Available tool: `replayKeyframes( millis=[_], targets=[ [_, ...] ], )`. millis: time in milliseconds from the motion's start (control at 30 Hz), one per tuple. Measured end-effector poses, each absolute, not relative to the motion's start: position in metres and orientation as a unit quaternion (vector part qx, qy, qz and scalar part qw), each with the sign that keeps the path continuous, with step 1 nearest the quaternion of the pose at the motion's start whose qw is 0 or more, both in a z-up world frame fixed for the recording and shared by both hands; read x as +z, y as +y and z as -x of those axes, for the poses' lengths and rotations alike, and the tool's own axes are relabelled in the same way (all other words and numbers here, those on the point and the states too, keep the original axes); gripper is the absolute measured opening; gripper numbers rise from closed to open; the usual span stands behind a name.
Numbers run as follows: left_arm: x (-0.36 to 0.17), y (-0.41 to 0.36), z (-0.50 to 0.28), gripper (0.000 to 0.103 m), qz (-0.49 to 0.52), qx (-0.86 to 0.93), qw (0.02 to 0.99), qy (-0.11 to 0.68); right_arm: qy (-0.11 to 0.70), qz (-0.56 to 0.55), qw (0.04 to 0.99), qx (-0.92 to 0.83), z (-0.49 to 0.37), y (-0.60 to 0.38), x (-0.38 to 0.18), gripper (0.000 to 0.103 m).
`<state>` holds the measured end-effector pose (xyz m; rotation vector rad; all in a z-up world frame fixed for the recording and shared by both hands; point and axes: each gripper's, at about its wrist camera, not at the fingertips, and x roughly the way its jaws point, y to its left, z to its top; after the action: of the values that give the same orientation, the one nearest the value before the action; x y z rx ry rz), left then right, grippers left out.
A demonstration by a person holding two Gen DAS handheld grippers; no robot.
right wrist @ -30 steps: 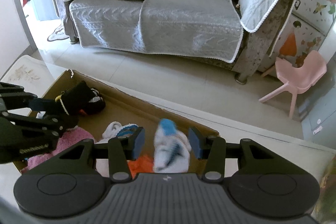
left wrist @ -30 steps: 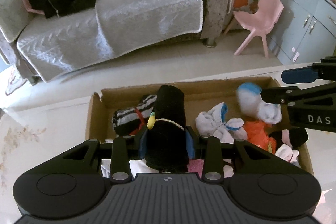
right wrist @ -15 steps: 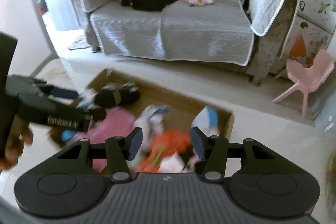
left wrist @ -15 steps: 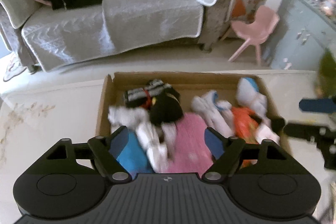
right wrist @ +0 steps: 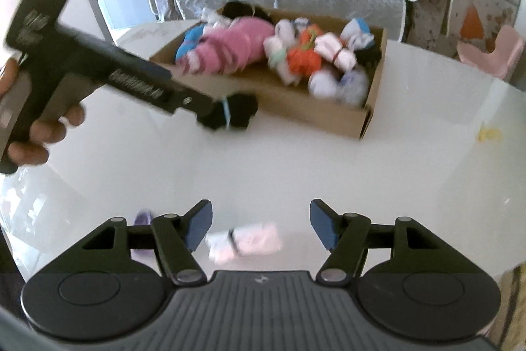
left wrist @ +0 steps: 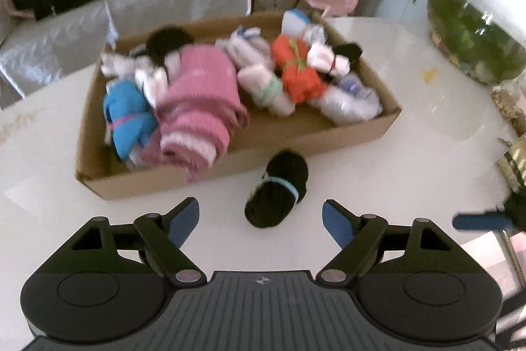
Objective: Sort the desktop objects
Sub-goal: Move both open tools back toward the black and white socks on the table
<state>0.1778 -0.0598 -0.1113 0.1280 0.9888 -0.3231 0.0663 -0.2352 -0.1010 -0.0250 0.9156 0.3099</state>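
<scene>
A cardboard box on the white table holds several rolled socks, among them a big pink one and an orange one. In front of the box lies a black sock roll with a blue band. My left gripper is open just short of it, touching nothing. In the right wrist view, my right gripper is low over the table with its jaws opening. A pale pink-white sock roll lies loose between them. The box and black roll lie beyond.
A round fish tank stands at the table's right side, with a yellow scrap near it. A small purple item lies left of my right gripper. A person's hand holds the left gripper. Sofa and pink chair stand behind.
Both grippers pulled back from over the box to the table in front of it. The left let go of a black roll in the box and opened wide; the right opened too.
</scene>
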Motion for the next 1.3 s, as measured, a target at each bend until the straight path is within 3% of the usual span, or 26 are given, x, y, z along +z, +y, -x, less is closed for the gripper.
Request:
replayKeyframes(
  millis=[333, 767, 933, 1033, 1067, 1100, 1300],
  targets=[
    [-0.135, -0.065, -0.197, 0.083, -0.046, -0.140, 0.869, 0.473, 0.437, 0.015, 0.891, 0.122, -0.065, -0.234, -0.126, 0.066],
    [-0.154, -0.075, -0.201, 0.080, -0.055, -0.148, 0.867, 0.472, 0.425, -0.001, 0.895, 0.134, -0.050, -0.229, -0.139, 0.060],
    [-0.154, -0.081, -0.199, 0.072, -0.066, -0.149, 0.869, 0.467, 0.423, -0.010, 0.897, 0.132, -0.056, -0.228, -0.140, 0.052],
    [-0.153, -0.085, -0.197, 0.058, -0.076, -0.151, 0.871, 0.461, 0.419, -0.005, 0.898, 0.131, -0.056, -0.225, -0.140, 0.045],
    [-0.153, -0.086, -0.197, 0.056, -0.076, -0.155, 0.871, 0.460, 0.418, -0.003, 0.900, 0.126, -0.056, -0.225, -0.140, 0.036],
    [-0.152, -0.087, -0.197, 0.055, -0.075, -0.158, 0.870, 0.461, 0.417, -0.004, 0.901, 0.123, -0.057, -0.225, -0.140, 0.030],
    [-0.152, -0.088, -0.193, 0.052, -0.072, -0.166, 0.869, 0.460, 0.419, -0.015, 0.900, 0.119, -0.058, -0.230, -0.140, 0.023]
  ],
)
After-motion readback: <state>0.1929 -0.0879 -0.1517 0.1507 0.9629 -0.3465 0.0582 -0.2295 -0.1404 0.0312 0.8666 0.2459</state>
